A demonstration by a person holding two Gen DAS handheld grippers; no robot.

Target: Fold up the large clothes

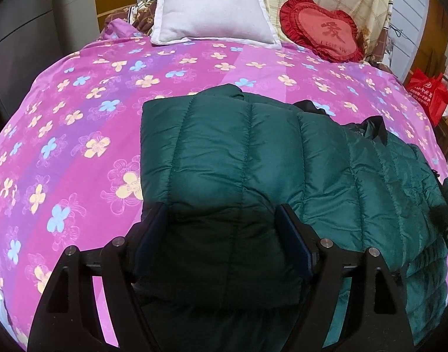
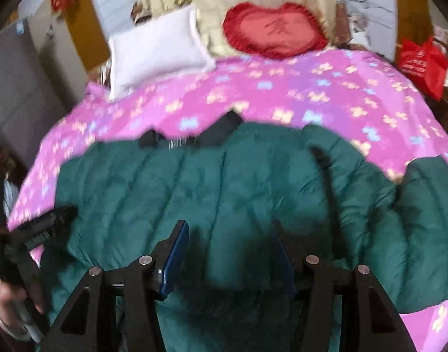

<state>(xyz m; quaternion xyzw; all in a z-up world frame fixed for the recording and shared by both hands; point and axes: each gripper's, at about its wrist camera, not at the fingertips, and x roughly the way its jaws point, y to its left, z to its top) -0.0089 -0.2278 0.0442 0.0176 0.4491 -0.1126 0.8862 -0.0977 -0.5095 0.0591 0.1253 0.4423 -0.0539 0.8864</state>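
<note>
Dark green quilted puffer jacket [image 1: 253, 158] spread on bed with pink floral duvet [image 1: 77, 135], partly folded: one panel doubled over, sitting straight ahead of left hand-held gripper [image 1: 221, 243]. Rest of jacket trailing off to that gripper's right, black collar lining [image 1: 373, 129] showing past the fold.

Left hand-held gripper wide apart, fingers straddling the folded panel's near end, nothing pinched. Looks like pressing or about to pinch the near edge; cannot tell which.

Right hand-held gripper [image 2: 228, 252] likewise spread, hovering over jacket body directly ahead, blue pads [image 2: 174, 258] clear of fabric as far as blurred view shows. Jacket sleeve [image 2: 429, 220] lying to its right, black zip strip [image 2: 326, 173] just ahead-right. Left tool and hand visible at far left of right wrist view.

To do well, judging from layout: pinch both layers at near edge, not top layer only, since puffy fill slips. Keep the two grips level so fold line stays parallel to quilting seams. Tuck right-side sleeve inward first. Press air out after folding, otherwise springs back.

White rectangular pillow [image 1: 212, 8] and red heart-shaped cushion [image 1: 323, 29] far ahead, out of the way.
</note>
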